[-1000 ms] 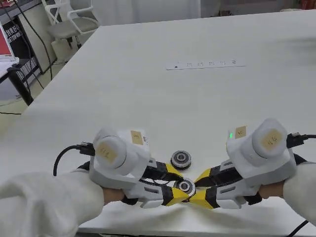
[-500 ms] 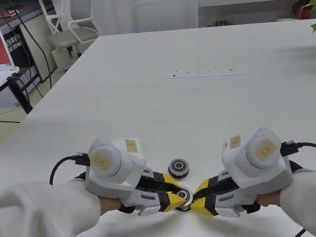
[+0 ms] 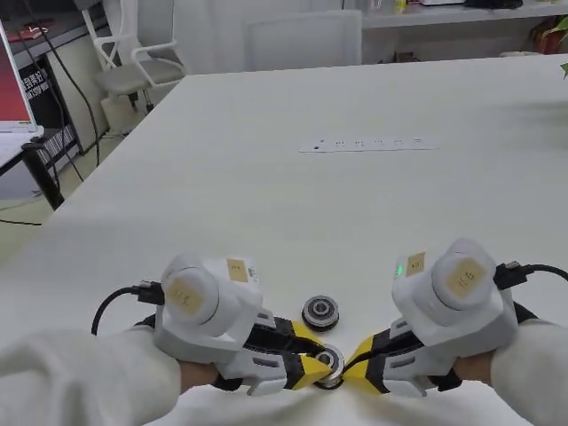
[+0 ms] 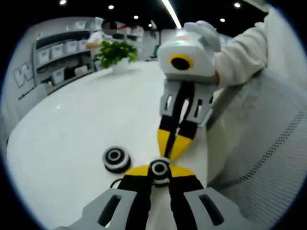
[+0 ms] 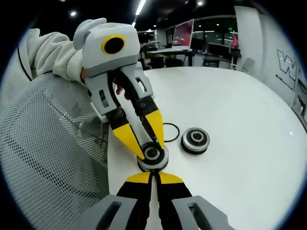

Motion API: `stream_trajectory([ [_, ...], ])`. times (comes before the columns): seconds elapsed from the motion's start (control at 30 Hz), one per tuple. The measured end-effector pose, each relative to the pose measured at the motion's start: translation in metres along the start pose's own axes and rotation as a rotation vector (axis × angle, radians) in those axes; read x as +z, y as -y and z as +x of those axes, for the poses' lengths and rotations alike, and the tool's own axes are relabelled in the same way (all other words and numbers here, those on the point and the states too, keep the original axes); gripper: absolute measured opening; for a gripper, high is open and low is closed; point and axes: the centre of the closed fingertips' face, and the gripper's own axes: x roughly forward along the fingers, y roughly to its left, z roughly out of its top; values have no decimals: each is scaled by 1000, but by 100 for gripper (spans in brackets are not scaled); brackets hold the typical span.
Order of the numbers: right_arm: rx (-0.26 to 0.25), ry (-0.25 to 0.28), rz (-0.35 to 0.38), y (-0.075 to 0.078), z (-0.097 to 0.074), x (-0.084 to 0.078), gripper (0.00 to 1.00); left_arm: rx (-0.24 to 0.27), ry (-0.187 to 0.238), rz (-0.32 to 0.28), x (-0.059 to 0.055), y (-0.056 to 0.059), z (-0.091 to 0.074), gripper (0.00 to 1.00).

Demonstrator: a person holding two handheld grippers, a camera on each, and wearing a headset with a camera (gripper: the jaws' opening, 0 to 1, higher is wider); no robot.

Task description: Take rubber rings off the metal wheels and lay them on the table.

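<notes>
Two claws meet at one metal wheel near the front edge of the table. The left claw is clamped on that wheel, with a yellow tip on each side of its rim. The right claw has its jaws pressed together, tips at the wheel's rim; whether they pinch any rubber I cannot tell. The wheel lies flat, its axis upright and its bore facing up. Near it a second wheel lies flat the same way, and a loose rubber ring lies flat just beside that one
</notes>
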Motion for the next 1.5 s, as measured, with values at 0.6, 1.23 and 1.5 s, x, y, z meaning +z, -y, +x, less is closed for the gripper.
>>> stream_trajectory([
  [0.6, 30, 61, 428, 7, -3, -3, 0, 18, 19, -3, 1, -1, 1, 14],
  [1.23, 73, 138, 641, 13, -12, 7, 0, 14, 14, 13, 0, -3, 0, 14],
  [1.5, 78, 137, 697, 10, -12, 9, 0, 10, -1, 25, -1, -3, 0, 13],
])
